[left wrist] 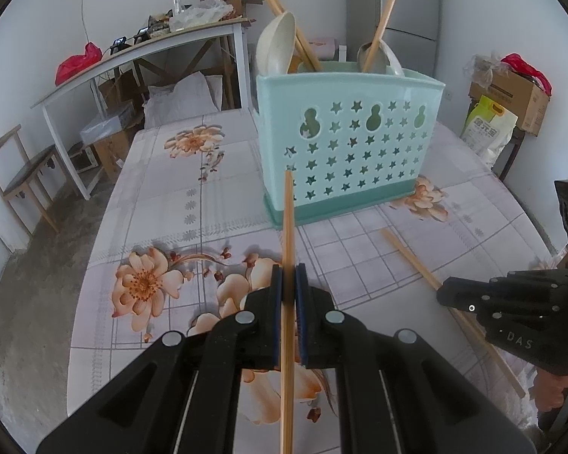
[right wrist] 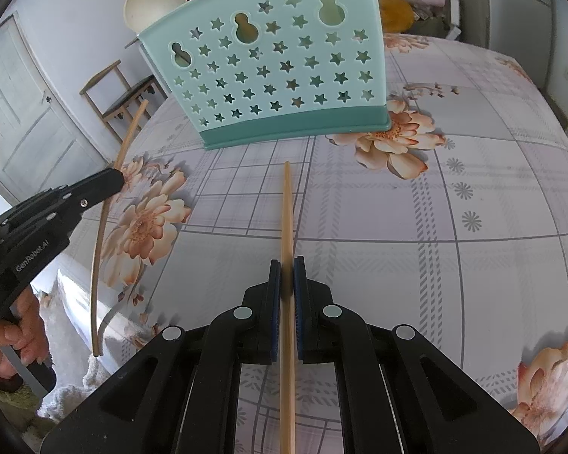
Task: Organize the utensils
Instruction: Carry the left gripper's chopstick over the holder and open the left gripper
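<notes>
1. The left gripper [left wrist: 288,276] has its fingers [left wrist: 277,302] clamped on a wooden chopstick [left wrist: 288,219], which runs lengthwise between the pads.
2. This chopstick's long axis lies along the gripper's line; its far tip points at the teal utensil holder [left wrist: 350,143] and overlaps the holder's front lower corner in the left wrist view.
3. The right gripper [right wrist: 287,268] likewise has its fingers [right wrist: 273,295] closed on a second chopstick [right wrist: 286,208], which points toward the holder's base, its tip short of it.
4. The holder stands upright on the flowered bench [right wrist: 454,208], with spoons [left wrist: 275,45] and leaning chopsticks [left wrist: 378,30] inside.
</notes>
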Available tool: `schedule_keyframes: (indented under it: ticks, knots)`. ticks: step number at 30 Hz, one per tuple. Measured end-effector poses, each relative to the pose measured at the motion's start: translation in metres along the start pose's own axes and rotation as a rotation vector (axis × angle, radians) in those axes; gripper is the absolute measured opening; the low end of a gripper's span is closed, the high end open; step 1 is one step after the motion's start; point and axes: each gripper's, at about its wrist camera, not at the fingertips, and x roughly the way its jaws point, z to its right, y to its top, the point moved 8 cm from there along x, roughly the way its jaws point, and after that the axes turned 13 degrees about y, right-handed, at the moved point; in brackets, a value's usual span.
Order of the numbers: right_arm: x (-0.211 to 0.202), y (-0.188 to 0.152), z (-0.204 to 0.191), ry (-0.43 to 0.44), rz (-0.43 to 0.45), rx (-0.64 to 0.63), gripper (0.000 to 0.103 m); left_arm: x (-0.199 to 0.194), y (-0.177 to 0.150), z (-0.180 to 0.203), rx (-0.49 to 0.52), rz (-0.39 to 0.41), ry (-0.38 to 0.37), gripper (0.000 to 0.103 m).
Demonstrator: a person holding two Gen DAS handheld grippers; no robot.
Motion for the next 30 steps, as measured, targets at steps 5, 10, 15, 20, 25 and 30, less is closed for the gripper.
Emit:
schedule_keyframes:
  ticks: [5, 10, 15, 20, 25, 30]
  knots:
    - [0.001, 0.0, -0.001, -0.007, -0.006, -0.005, 0.005, -0.005, 0.003, -0.003, -0.01, 0.015, 0.008, 0.006]
    - [0.002, 0.0, -0.003, -0.015, -0.01, -0.01, 0.005, -0.01, 0.005, -0.007, -0.018, 0.028, 0.014, 0.006]
    - [0.002, 0.0, -0.003, -0.016, -0.01, -0.012, 0.005, -0.015, 0.007, -0.01, -0.024, 0.039, 0.017, 0.006]
    - [0.002, 0.0, -0.003, -0.018, -0.012, -0.015, 0.005, -0.024, 0.013, -0.015, -0.044, 0.06, 0.009, 0.006]
    - [0.001, 0.0, -0.002, -0.019, -0.015, -0.019, 0.005, -0.05, 0.034, -0.025, -0.11, 0.128, -0.066, 0.006]
    - [0.002, 0.0, -0.002, -0.017, -0.015, -0.019, 0.005, -0.092, 0.083, -0.04, -0.204, 0.264, -0.178, 0.006]
